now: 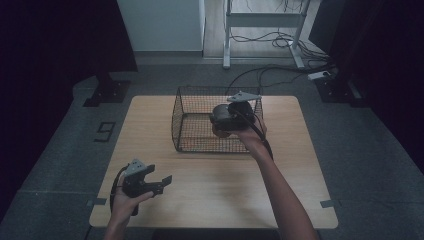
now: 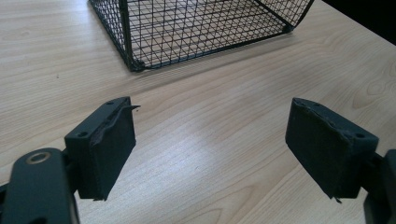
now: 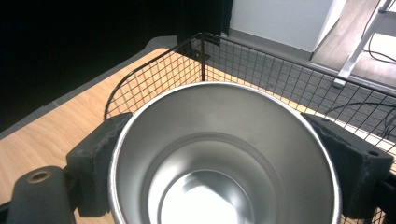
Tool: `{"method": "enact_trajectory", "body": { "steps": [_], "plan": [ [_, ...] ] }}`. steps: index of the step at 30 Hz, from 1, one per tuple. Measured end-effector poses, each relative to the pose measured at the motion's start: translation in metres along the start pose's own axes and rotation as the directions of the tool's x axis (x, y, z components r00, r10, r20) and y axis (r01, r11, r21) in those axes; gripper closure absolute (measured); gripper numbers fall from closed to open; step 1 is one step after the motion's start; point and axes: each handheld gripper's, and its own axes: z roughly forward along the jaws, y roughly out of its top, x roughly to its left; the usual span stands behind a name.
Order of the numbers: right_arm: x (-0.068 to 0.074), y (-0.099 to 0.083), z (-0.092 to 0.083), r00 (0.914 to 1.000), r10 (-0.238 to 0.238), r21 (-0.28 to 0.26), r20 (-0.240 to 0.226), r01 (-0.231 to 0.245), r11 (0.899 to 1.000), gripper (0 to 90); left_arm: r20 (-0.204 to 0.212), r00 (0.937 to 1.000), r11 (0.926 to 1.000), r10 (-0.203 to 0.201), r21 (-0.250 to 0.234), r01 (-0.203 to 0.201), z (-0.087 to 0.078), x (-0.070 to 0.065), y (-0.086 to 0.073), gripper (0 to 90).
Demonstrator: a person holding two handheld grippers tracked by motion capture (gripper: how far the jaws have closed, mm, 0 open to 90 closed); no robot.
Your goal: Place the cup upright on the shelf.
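Starting at the left, I see my left gripper [image 1: 165, 182] low over the bare wooden table [image 1: 210, 200], jaws spread wide with nothing between them. At centre the black wire basket [image 1: 192, 115] stands on the tabletop. To the right, my right gripper [image 3: 219, 154] clamps a steel cup [image 3: 224, 154], both pads pressed against its walls, above the basket's right end.

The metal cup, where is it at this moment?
The metal cup is clamped between the pads of the right tool. In the high view it is over the right part of the wire basket, at the far middle of the table.
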Motion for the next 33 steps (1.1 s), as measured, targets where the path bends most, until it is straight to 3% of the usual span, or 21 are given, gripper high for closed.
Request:
{"method": "enact_trajectory", "body": {
  "steps": [18, 33],
  "plan": [
    [-0.020, 0.014, 0.037, 0.9979, 0.030, 0.048, 0.058, -0.033, 0.998, 13.1, 0.005, 1.0000, 1.0000, 0.001, -0.005, -0.001, -0.002, 0.001, 0.001, 16.3],
    [-0.033, 0.016, 0.072, 0.9958, 0.056, 0.086, 0.073, -0.062, 0.994, 13.2, 0.020, 0.9997, 0.9999, 0.011, -0.003, -0.011, 0.000, -0.003, 0.001, 16.2]
  ]
}}
